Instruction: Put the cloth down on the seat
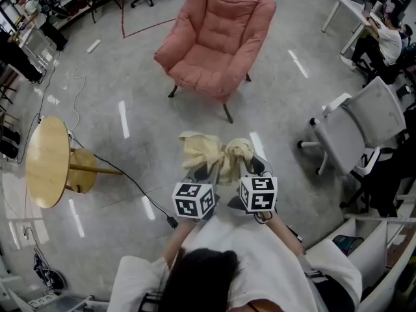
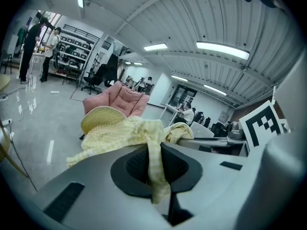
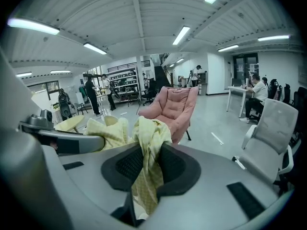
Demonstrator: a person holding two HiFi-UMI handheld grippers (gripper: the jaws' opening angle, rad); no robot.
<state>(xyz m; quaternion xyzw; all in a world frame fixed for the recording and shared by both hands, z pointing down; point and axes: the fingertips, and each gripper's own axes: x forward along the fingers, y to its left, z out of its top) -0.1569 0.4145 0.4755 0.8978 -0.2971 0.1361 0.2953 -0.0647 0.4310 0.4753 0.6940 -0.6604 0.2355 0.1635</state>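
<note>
A pale yellow checked cloth (image 1: 214,153) hangs bunched between my two grippers, in the air over the grey floor. My left gripper (image 1: 203,169) is shut on one part of the cloth (image 2: 152,163), which runs down between its jaws. My right gripper (image 1: 249,163) is shut on another fold of the cloth (image 3: 147,163). The pink padded armchair (image 1: 218,39) stands ahead across a stretch of floor, its seat bare. From the left gripper view the armchair (image 2: 120,98) shows just behind the cloth; from the right gripper view the armchair (image 3: 173,104) is ahead too.
A round wooden side table (image 1: 47,161) stands at the left with a black cable (image 1: 133,182) trailing over the floor. A grey office chair (image 1: 354,130) is at the right. People sit or stand at desks and shelves along the room's far edges.
</note>
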